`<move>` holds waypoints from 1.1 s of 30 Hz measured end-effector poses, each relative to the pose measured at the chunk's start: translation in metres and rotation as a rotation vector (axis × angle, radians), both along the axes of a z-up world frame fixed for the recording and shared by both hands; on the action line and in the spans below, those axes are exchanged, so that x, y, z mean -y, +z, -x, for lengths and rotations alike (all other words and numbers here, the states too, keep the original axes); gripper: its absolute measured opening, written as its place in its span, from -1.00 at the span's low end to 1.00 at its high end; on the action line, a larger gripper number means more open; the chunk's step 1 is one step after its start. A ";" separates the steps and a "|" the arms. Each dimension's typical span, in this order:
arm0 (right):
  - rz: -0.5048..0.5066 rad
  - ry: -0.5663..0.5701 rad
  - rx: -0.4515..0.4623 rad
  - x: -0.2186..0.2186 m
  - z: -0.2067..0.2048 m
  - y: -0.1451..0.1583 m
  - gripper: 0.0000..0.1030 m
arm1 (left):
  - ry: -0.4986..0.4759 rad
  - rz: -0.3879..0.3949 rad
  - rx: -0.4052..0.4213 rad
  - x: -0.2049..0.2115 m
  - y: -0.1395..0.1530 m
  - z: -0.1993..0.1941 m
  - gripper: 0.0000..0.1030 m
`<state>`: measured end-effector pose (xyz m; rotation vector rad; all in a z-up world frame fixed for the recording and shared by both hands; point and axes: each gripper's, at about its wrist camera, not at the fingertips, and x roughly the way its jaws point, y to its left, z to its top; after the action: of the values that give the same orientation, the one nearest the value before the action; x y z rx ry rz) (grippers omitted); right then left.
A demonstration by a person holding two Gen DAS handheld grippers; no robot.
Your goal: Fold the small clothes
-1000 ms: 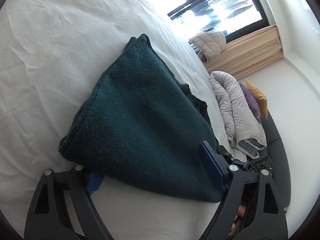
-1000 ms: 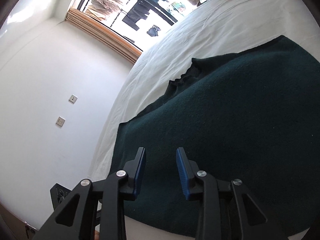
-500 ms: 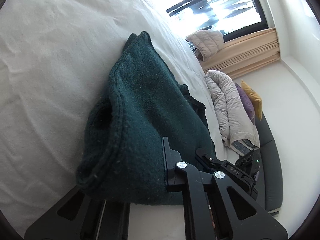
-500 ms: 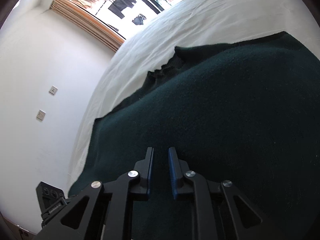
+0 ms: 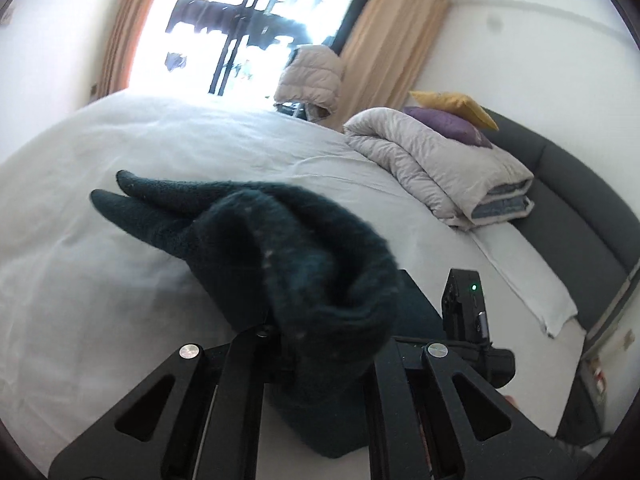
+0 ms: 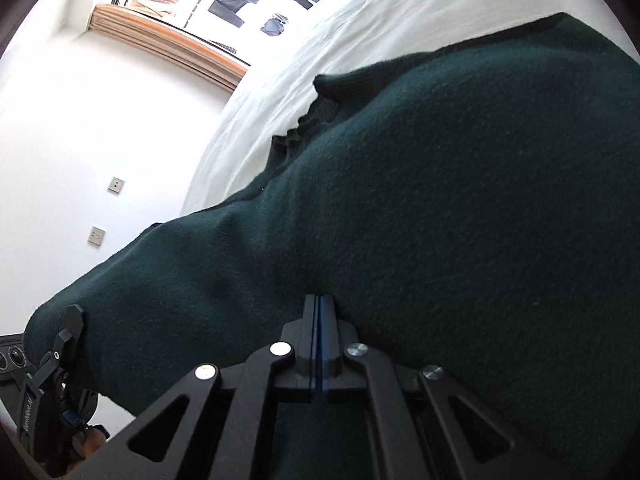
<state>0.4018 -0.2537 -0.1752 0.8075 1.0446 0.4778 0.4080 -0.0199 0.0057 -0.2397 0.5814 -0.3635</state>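
Observation:
A dark green fleece garment [image 5: 288,248] lies on the white bed [image 5: 160,148]. My left gripper [image 5: 320,344] is shut on its near edge and holds the bunched cloth lifted; the fingertips are hidden by the fabric. In the right wrist view the same garment [image 6: 440,200] fills most of the frame. My right gripper [image 6: 319,312] is shut with its blue pads together, pinching the garment's near edge. The left gripper [image 6: 60,344] shows at the far left of that view, holding the other corner.
A folded grey duvet [image 5: 440,164] with purple and yellow pillows [image 5: 452,120] lies at the head of the bed by a dark headboard [image 5: 580,200]. A puffer jacket [image 5: 312,76] hangs before the window. The right gripper's body [image 5: 468,308] is close at right.
Both grippers have closed on the garment's near edge. The left one has lifted and turned, raising the bunched cloth off the bed. The right jaws went from open to fully shut.

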 end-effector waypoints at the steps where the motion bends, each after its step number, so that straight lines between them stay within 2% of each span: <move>1: -0.036 -0.018 0.033 0.017 0.003 0.007 -0.14 | -0.037 -0.042 0.016 0.021 0.001 -0.002 -0.87; 3: -0.118 -0.055 0.072 0.050 0.006 0.013 0.26 | -0.104 -0.122 0.036 0.063 -0.007 -0.004 -0.87; 6: -0.322 -0.084 0.063 0.094 0.006 0.003 0.45 | -0.175 -0.236 0.015 0.110 -0.040 -0.005 -0.87; 7: -0.358 -0.091 0.057 0.104 0.007 -0.001 0.53 | -0.193 -0.263 -0.003 0.120 -0.053 -0.005 -0.87; 11: -0.398 -0.027 0.040 0.106 -0.001 -0.012 0.59 | -0.241 -0.365 -0.029 0.148 -0.091 0.001 -0.87; 14: -0.441 0.009 0.064 0.096 -0.006 -0.010 0.77 | -0.251 -0.417 -0.013 0.156 -0.092 0.002 -0.87; 16: -0.448 0.017 0.071 0.089 -0.009 -0.008 0.88 | -0.270 -0.492 0.009 0.166 -0.095 0.004 -0.87; 19: -0.405 0.026 0.053 0.078 -0.012 -0.003 0.90 | -0.307 -0.615 0.036 0.181 -0.104 0.010 -0.87; 24: -0.298 0.113 0.081 0.062 -0.018 0.025 0.90 | -0.347 -0.760 0.108 0.191 -0.116 0.026 -0.87; 31: 0.085 0.307 0.036 0.017 -0.047 0.060 0.88 | -0.408 -0.981 0.201 0.218 -0.142 0.036 -0.87; 33: 0.206 0.335 0.028 0.005 -0.052 0.064 0.77 | -0.418 -1.034 0.225 0.224 -0.149 0.040 -0.87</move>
<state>0.4541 -0.2586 -0.1112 0.4431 1.1875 0.6509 0.3677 -0.2441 -0.1429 0.9180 0.5290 -0.4400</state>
